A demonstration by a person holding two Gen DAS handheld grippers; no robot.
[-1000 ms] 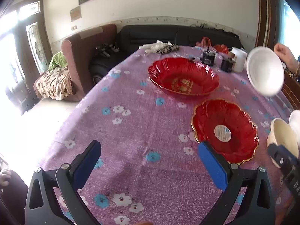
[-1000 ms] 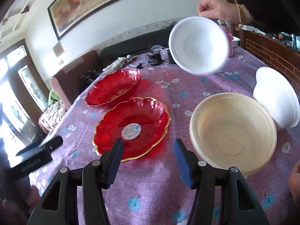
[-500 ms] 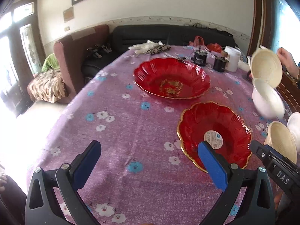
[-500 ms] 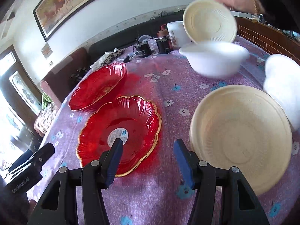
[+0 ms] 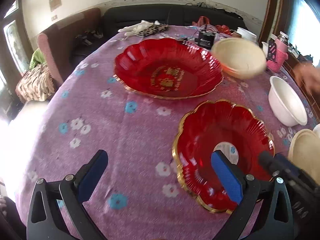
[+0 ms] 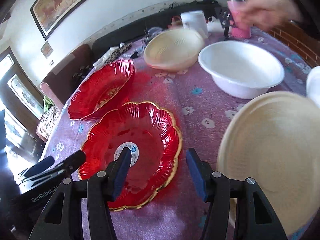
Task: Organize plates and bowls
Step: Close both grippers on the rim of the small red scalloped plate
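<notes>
Two red scalloped plates lie on the purple flowered tablecloth (image 5: pixel 112 128): a near one with a gold rim (image 5: pixel 222 146) (image 6: pixel 138 142) and a larger far one (image 5: pixel 168 70) (image 6: pixel 102 90). A cream bowl (image 5: pixel 240 58) (image 6: pixel 174 50) sits behind them, a white bowl (image 5: pixel 286 102) (image 6: pixel 240 68) to the right, and a cream plate (image 6: pixel 276 156) (image 5: pixel 304 150) at the near right. My left gripper (image 5: pixel 160 172) is open and empty above the cloth, left of the near red plate. My right gripper (image 6: pixel 158 160) is open and empty over that plate's right rim.
Another person's hand (image 6: pixel 270 10) is at the back right by a pink bottle (image 6: pixel 240 20). A white tub (image 6: pixel 194 22), black gadgets (image 5: pixel 206 38) and cloths (image 5: pixel 144 28) lie at the table's far end. A sofa and armchair (image 5: pixel 66 46) stand beyond the table.
The other person set the white bowl and the cream bowl down on the table and drew the hand back. Both grippers moved closer over the near red plate, still open.
</notes>
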